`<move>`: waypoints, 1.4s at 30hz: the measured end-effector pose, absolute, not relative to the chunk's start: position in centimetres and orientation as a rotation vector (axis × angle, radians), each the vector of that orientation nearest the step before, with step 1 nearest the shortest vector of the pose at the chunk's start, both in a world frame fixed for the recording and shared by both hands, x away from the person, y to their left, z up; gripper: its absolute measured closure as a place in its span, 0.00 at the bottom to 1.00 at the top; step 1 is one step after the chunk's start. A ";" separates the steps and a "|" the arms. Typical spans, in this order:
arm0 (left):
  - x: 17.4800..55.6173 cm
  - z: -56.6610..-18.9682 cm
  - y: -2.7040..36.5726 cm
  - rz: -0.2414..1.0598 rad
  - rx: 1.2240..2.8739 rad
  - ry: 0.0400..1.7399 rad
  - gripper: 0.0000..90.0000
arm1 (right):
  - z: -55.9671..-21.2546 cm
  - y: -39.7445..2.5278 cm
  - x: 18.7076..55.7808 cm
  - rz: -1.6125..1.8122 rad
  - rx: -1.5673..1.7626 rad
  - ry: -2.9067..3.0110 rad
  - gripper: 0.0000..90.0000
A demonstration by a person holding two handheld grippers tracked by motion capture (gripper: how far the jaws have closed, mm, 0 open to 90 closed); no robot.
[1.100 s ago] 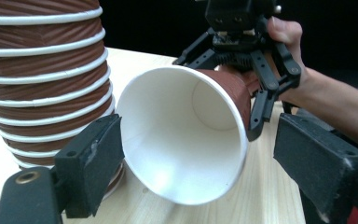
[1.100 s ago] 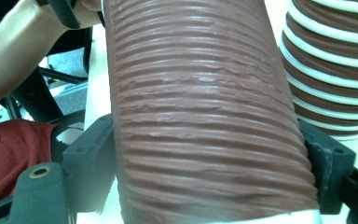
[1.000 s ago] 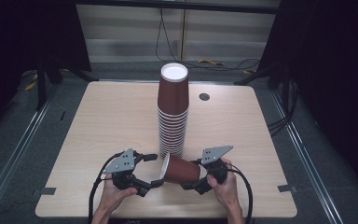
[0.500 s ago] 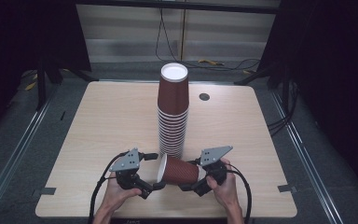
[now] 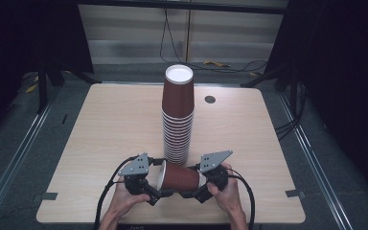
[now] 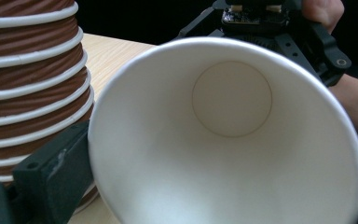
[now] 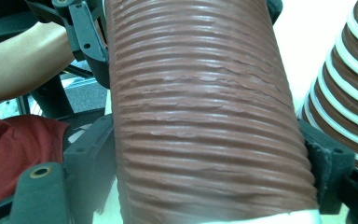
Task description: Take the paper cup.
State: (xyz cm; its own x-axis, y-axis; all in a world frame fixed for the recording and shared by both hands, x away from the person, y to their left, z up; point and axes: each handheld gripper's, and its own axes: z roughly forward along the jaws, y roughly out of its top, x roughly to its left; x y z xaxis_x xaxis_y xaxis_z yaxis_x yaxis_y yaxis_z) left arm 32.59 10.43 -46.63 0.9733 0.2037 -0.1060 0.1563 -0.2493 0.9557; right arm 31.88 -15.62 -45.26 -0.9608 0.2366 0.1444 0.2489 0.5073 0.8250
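High view shows your table [image 5: 100, 143] bearing the tall stack of inverted cups [image 5: 177, 115], and just before it the single brown cup [image 5: 178, 176] held sideways above the near edge; your right gripper [image 5: 199, 189] clamps its body, your left gripper [image 5: 153, 191] its rim.

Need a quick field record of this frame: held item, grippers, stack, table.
held item: single brown cup, lying sideways, open mouth toward the left gripper
left gripper: at the cup's rim end, grip not clear
right gripper: jaws on either side of the cup's ribbed wall, shut on it
stack: cup stack, upside down, just behind the held cup
table: light wood; small dark round disc near far edge
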 end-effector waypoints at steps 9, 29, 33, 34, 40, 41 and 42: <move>32.8 -46.7 10.1 0.026 1.822 0.256 0.00 | -45.4 -15.6 32.0 -1.483 -0.421 -2.723 0.23; 32.6 -46.2 10.9 0.046 1.857 0.253 0.05 | -45.8 -15.4 32.1 -1.504 -0.418 -2.718 0.17; 32.7 -46.2 11.2 0.045 1.865 0.262 0.05 | -45.8 -15.6 32.1 -1.522 -0.435 -2.720 0.15; 32.7 -46.1 11.3 0.052 1.865 0.267 0.05 | -45.8 -15.6 32.1 -1.527 -0.443 -2.724 0.15; 32.9 -45.7 12.2 0.081 1.878 0.293 0.05 | -46.1 -16.4 31.7 -1.597 -0.492 -2.716 0.15; 33.0 -45.6 12.3 0.085 1.882 0.286 0.05 | -46.2 -16.6 31.7 -1.618 -0.507 -2.714 0.15; 33.0 -45.5 12.4 0.086 1.887 0.288 0.05 | -46.3 -16.7 31.6 -1.625 -0.522 -2.720 0.15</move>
